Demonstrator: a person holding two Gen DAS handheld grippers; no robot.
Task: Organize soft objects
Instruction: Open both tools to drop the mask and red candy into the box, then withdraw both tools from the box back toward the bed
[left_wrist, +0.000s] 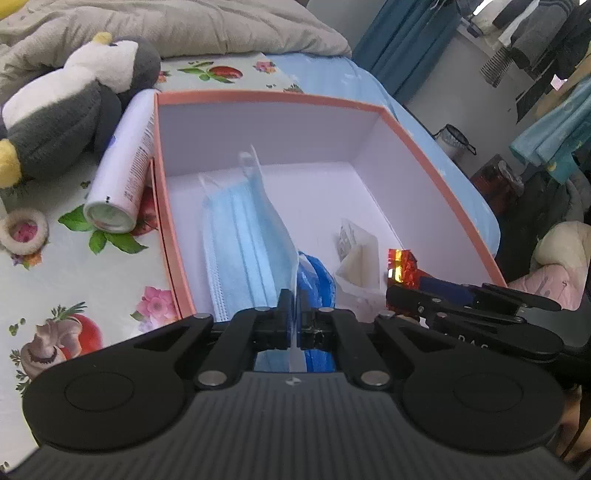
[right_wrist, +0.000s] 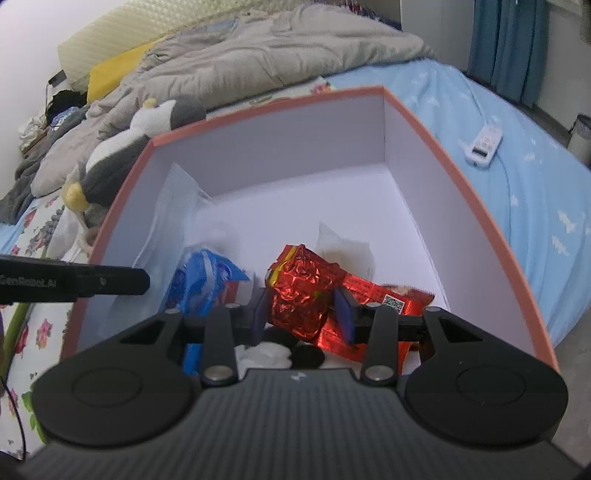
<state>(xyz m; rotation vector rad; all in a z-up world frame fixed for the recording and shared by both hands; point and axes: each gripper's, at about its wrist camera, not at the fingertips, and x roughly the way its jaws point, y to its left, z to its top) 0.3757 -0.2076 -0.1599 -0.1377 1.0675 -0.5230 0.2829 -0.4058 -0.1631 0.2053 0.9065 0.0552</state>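
Note:
An open box (left_wrist: 275, 96) with a salmon rim and white inside stands on the bed. My left gripper (left_wrist: 294, 306) is shut on the clear wrapper edge of a pack of light blue face masks (left_wrist: 243, 236), which hangs down into the box's left part. My right gripper (right_wrist: 303, 308) is shut on a crinkled red foil packet (right_wrist: 301, 291) held low over the box (right_wrist: 258, 107). On the box floor lie a blue packet (right_wrist: 201, 280) and a small white sachet (left_wrist: 358, 254). The right gripper (left_wrist: 402, 286) shows at the right of the left wrist view.
A grey and white penguin plush (left_wrist: 70, 110), a white spray can (left_wrist: 125, 162) and a tape roll (left_wrist: 23, 230) lie left of the box on a flowered cloth. A beige quilt (right_wrist: 258, 62) is behind. A white remote (right_wrist: 484, 146) rests on the blue sheet at right.

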